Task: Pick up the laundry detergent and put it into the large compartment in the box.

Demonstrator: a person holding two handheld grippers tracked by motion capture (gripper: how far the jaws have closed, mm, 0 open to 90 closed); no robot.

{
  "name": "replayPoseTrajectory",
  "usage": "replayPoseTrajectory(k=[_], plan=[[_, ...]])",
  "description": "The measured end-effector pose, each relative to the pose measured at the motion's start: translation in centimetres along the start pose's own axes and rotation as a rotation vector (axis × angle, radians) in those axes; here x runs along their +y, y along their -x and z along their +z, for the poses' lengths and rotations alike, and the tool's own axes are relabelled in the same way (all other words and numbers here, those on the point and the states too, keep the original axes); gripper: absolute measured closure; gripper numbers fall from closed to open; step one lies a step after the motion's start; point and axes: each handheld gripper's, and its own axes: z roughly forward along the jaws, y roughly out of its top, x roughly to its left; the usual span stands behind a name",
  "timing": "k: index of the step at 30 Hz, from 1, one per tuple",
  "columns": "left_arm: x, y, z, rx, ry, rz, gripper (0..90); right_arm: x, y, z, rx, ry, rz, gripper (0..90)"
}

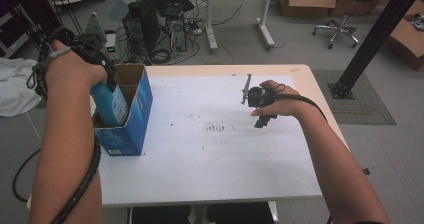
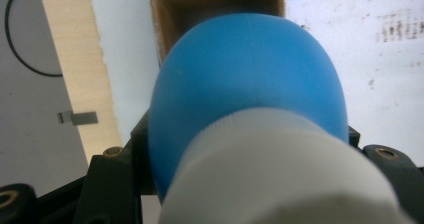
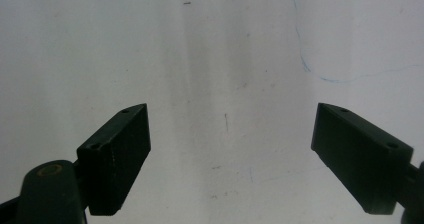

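Blue, smooth plastic fills the left gripper view: a bottle [image 2: 250, 79] with a white cap [image 2: 280, 169], clamped at the neck by the left tongs [image 1: 107, 74] and partly inside the open blue carton [image 1: 131, 116] at the table's [image 1: 225, 174] left edge. It looks rigid but slick and possibly heavy with liquid, so the narrow neck below the cap seems the surest hold. Farther right, the right tongs [image 3: 230, 154] stand wide and empty above the table.
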Motion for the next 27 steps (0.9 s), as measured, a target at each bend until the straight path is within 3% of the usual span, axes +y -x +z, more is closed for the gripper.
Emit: replayPoseTrajectory(k=[17,27], plan=[[0.3,-0.4,5.8,0.013,-0.029,0.006,39.5,0.0,-0.1,0.3,0.002,-0.003,0.002,16.1],[0.5,-0.4,8.2,0.012,-0.031,0.016,39.4,-0.1,-0.1,0.5,0.0,-0.007,0.004,16.1]])
